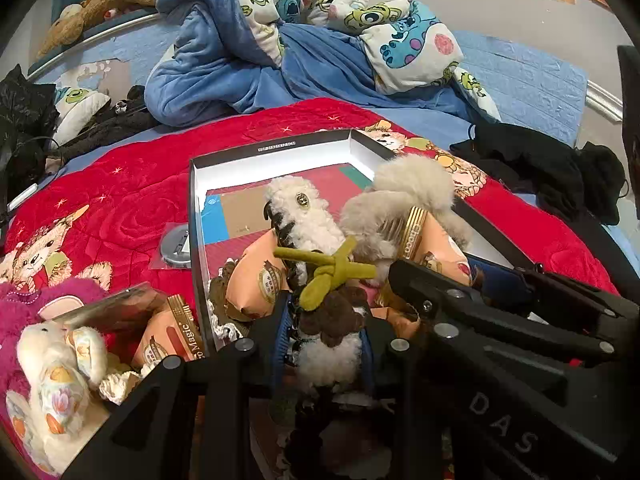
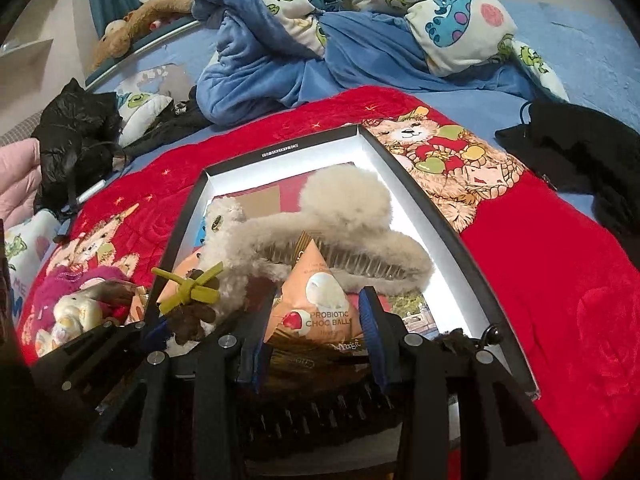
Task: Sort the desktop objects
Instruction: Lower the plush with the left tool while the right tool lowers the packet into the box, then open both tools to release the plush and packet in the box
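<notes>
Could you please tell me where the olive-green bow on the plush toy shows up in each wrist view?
Left wrist view: the olive-green bow sits just below centre, directly above the left tongs.
Right wrist view: the bow sits lower left, beside the right tongs.
Shared landmark: the box with white inner walls, behind it in both.

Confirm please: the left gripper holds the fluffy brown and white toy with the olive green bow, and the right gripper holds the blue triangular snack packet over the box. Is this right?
One detail is wrong. The triangular snack packet between the right gripper fingers is orange, not blue, as the right wrist view shows. The rest stands: the left gripper holds the fluffy brown and white toy with the olive green bow, over the black box with white inside.
</notes>
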Available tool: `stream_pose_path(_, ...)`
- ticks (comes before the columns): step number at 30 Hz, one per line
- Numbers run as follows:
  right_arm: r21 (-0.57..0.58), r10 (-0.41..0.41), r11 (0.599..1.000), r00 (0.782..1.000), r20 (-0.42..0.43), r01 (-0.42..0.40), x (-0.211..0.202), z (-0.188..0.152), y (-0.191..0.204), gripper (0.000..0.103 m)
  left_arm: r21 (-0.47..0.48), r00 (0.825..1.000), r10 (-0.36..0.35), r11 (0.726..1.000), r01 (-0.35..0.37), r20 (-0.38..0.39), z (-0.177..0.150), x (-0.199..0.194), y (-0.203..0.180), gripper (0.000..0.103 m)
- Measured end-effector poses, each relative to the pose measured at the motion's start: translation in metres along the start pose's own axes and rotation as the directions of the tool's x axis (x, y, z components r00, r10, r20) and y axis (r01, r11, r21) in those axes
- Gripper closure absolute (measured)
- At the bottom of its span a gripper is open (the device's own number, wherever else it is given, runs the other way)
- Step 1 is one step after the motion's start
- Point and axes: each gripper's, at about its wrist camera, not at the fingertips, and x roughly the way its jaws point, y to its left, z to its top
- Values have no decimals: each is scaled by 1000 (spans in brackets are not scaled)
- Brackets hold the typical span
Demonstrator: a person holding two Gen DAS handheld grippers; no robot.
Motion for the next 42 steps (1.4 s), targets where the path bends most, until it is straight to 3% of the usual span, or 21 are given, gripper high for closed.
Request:
stream_pose_path(5,12,9,1000,1000,2,-10,-2,0,1,60,-10,1000,-1,1000,1,6,-1,-1,0,73)
stream_pose_path(11,5,17,1000,1000,-4,-17,-2,1,4,49,-40,1000,-17,999,17,10,0,-2,4,72)
stream_pose_path(13,20,17,1000,1000,-5,-17,-3,1,1,39,-60,999,-39,997,40,15,0,-4,6,69)
stream_pose_path(16,51,52,997,999,5,-52,-9,3,-3,20,-55,997,-71,996,73,22,1,-7,4,48)
stream_pose_path(18,48,43,998,999,18,-44,-13,4,-3,9,-47,996,-85,995,87,40,1,-13,1,22)
stream_pose_path(19,46,44,998,999,22,-45,-15,5,-3,1,-46,995,-90,995,92,51,2,-15,1,17)
stream_pose_path(22,47,66,997,997,36,-68,-19,7,-4,0,-47,994,-86,995,89,64,2,-18,0,6)
stream_pose_path(29,69,52,996,997,52,-55,-25,10,-11,0,-42,993,-84,995,88,87,3,-22,-1,1)
stream_pose_path(42,73,32,997,999,43,-35,-28,11,-13,0,-55,992,-80,995,86,95,5,-25,1,0)
